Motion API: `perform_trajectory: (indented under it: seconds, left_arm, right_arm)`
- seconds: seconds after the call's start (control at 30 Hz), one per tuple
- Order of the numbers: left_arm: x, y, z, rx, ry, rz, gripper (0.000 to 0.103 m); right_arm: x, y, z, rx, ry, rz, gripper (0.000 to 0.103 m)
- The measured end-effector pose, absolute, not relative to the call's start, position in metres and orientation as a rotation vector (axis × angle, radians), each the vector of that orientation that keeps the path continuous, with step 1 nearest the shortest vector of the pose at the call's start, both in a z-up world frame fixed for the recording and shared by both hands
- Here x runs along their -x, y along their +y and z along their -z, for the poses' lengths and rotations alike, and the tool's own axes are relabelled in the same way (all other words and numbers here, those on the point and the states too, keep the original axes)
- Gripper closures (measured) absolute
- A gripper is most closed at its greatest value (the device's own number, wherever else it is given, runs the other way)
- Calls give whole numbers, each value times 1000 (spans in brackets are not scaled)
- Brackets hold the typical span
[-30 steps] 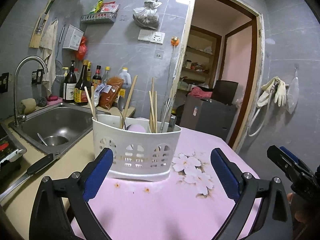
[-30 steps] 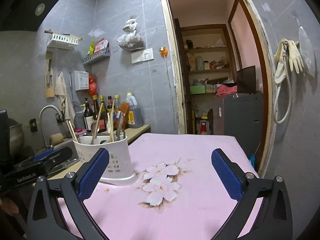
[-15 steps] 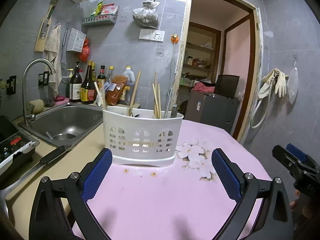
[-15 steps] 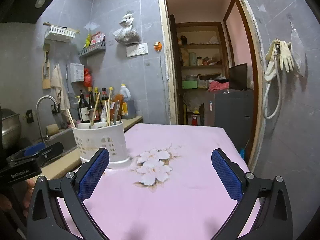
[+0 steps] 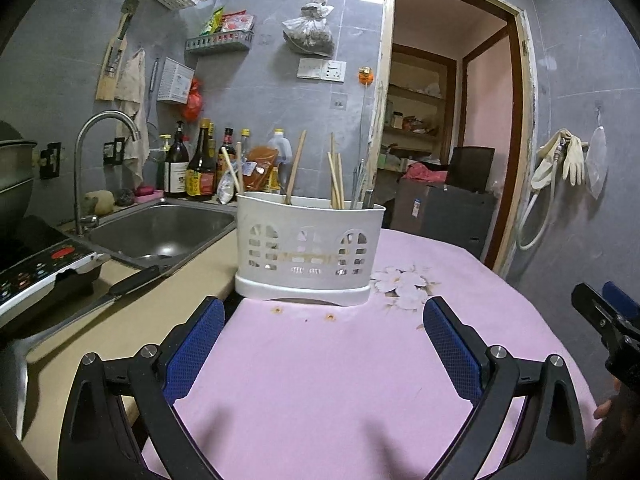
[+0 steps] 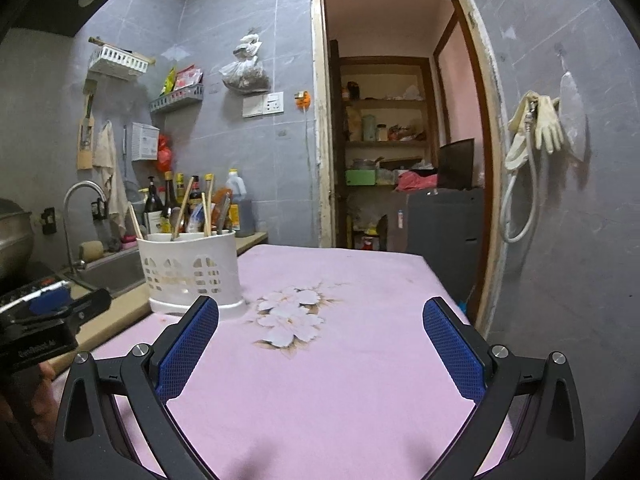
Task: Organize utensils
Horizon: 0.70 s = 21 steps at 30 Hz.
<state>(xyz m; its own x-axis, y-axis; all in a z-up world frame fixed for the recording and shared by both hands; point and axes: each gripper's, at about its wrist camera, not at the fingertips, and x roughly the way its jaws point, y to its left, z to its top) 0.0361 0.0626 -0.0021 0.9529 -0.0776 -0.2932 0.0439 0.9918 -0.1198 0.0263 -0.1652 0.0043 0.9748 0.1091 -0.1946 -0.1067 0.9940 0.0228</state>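
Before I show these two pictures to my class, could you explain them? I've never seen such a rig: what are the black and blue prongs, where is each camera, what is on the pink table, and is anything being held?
No robot here: a person holds a two-finger gripper in each hand, with a wide-angle camera on each looking forward along its fingers. The black prongs with blue pads are those fingers. One picture comes from the left gripper, the other from the right gripper; each also glimpses the other at its edge. Both are open and hold nothing. On the pink flowered tablecloth stands a white utensil caddy with chopsticks and other utensils upright in it. Beside the table are a sink and sauce bottles.
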Motion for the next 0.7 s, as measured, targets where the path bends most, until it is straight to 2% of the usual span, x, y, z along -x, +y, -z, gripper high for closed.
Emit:
perform_trajectory:
  seconds: [0.7]
  left_arm:
    - [-16,54,19,59,263,11,5]
  right_arm:
    - [-6,-165,10,11,156,-42,0]
